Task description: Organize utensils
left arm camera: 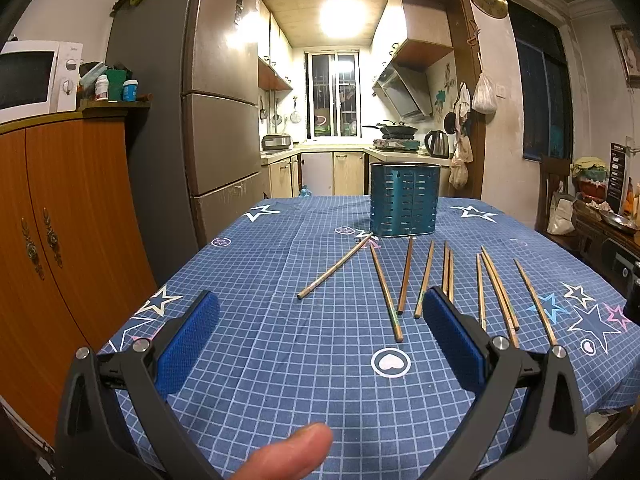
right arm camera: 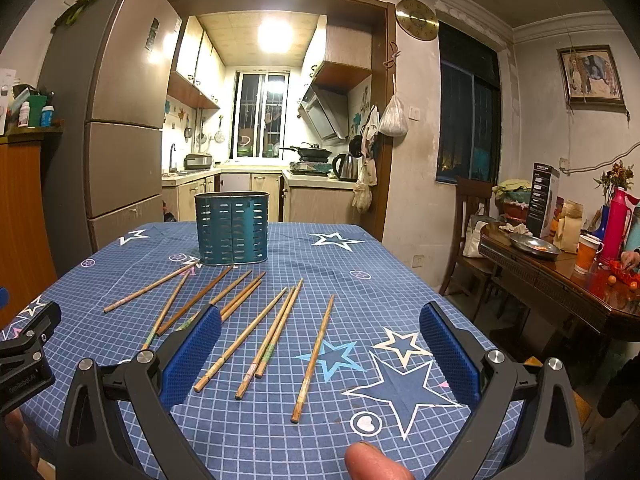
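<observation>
My left claw (left arm camera: 320, 324) hangs with its blue pads (left arm camera: 188, 344) spread wide apart and nothing between them, low over the near part of the table (left arm camera: 280, 380). My right claw (right arm camera: 320, 344) is the same: pads wide apart, empty, hovering above the cloth. A fingertip (right arm camera: 376, 462) of the person's hand shows at the bottom edge of each view.

From here I judge the job has not begun. Every chopstick I can see lies loose on the table, and the blue slotted holder (left arm camera: 405, 199) stands upright at the far end; I see nothing sticking up out of it, though I cannot see its inside.

The chopsticks (left arm camera: 386, 292) lie on the near side of the holder, fanned out with their far tips pointing roughly toward it. The one nearest the holder (left arm camera: 335, 266) lies slanted, its far tip just beside the holder's base. Others lie singly or in close pairs, a few touching or overlapping. One lone stick (right arm camera: 313, 360) lies farthest to the holder's right, between my right claw's pads in that view.

They are slim wooden sticks, brownish and worn, some with a greenish band near the thick end. All of them remain to be gathered into the holder.
</observation>
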The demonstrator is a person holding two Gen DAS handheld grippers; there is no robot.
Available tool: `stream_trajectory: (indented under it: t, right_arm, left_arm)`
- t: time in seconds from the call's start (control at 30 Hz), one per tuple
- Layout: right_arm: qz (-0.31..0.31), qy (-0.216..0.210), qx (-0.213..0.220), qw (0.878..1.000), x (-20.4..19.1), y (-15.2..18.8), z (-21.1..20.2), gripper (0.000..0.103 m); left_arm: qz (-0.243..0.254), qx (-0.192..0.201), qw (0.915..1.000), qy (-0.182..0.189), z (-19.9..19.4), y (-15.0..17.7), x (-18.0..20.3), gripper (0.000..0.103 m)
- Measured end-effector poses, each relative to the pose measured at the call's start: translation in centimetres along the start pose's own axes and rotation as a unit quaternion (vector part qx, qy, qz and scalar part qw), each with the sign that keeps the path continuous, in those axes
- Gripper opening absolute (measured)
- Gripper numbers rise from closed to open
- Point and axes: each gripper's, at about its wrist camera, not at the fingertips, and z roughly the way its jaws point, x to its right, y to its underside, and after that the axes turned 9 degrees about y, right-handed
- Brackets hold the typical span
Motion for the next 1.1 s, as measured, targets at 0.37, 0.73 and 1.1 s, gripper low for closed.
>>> stream_trajectory:
  t: [0.37, 0.73, 1.1]
  right_arm:
    - [-0.001, 0.0, -0.002, 1.0, -0.04, 0.24, 0.09, 0.099]
    - [-0.001, 0.001, -0.004, 1.0, -0.08, 0.14, 0.18, 0.099]
    - [-0.002, 0.001, -0.005, 1.0, -0.08, 0.32, 0.29, 0.099]
  left_arm:
    - [-0.002, -0.003, 1.0, 0.001, 0.11, 0.02, -0.08, 0.098]
    - [-0.002, -0.004, 1.0, 0.001, 0.22, -0.01, -0.3, 0.098]
    - [-0.003, -0.008, 0.9999, 0.005, 0.42, 0.11, -0.44, 0.098]
